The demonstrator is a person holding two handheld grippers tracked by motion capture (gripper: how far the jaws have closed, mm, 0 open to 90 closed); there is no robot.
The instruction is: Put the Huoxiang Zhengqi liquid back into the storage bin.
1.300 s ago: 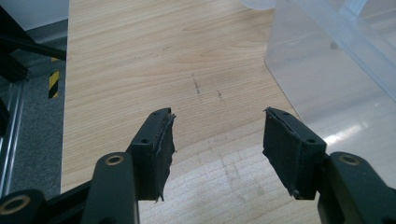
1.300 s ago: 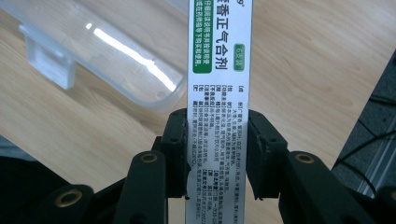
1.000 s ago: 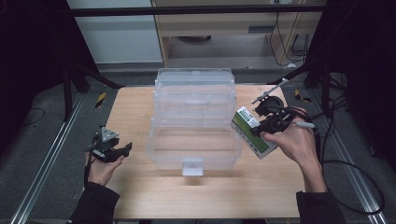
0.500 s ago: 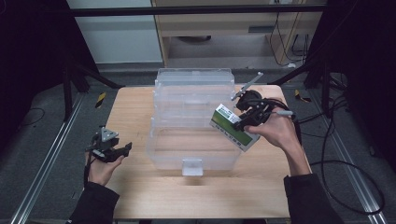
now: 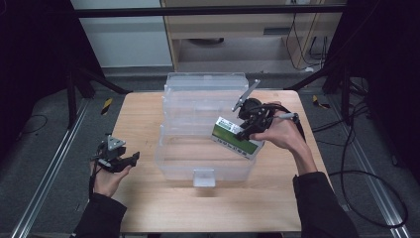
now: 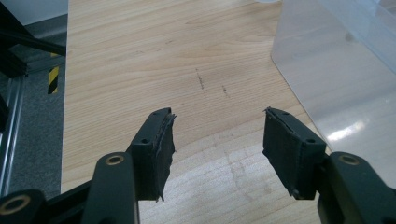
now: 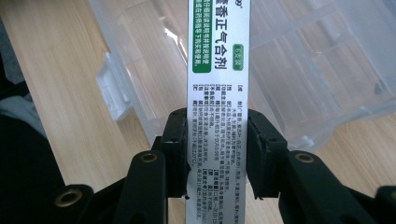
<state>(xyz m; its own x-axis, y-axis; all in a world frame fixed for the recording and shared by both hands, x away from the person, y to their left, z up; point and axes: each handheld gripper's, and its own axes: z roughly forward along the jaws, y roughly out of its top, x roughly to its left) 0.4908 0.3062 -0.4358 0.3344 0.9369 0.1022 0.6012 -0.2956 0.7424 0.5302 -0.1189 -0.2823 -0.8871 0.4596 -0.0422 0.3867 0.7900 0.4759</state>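
The wooden table (image 5: 148, 208) carried a large clear plastic organiser box (image 5: 203, 106) at its centre, lid thrown back toward twelve o'clock and the latch tab facing six o'clock; it stood just as it had a second earlier. From the box's centre, the right gripper (image 5: 246, 130) sat at about three o'clock, over the box's right edge. A second before, it had been out past the box's right wall, over bare wood; half a second before, it had come partway in, and by this moment it had travelled further toward nine o'clock and dipped a little lower. Its jaws were clamped on a white and green medicine carton (image 5: 236, 137), one pad pressed to each long side, and in the right gripper view the carton (image 7: 217, 60) ran straight up from the jaws across the box's open compartments (image 7: 299, 70). The carton had come along with the gripper: its green end now hung over the box's interior at about four o'clock from centre, tilted, apparently clear of the plastic floor. The left gripper (image 5: 130, 159) lay at eight o'clock from the box, well apart from it, in the same spot as before. In the left gripper view its jaws (image 6: 217, 140) stood wide apart with only bare wood between them
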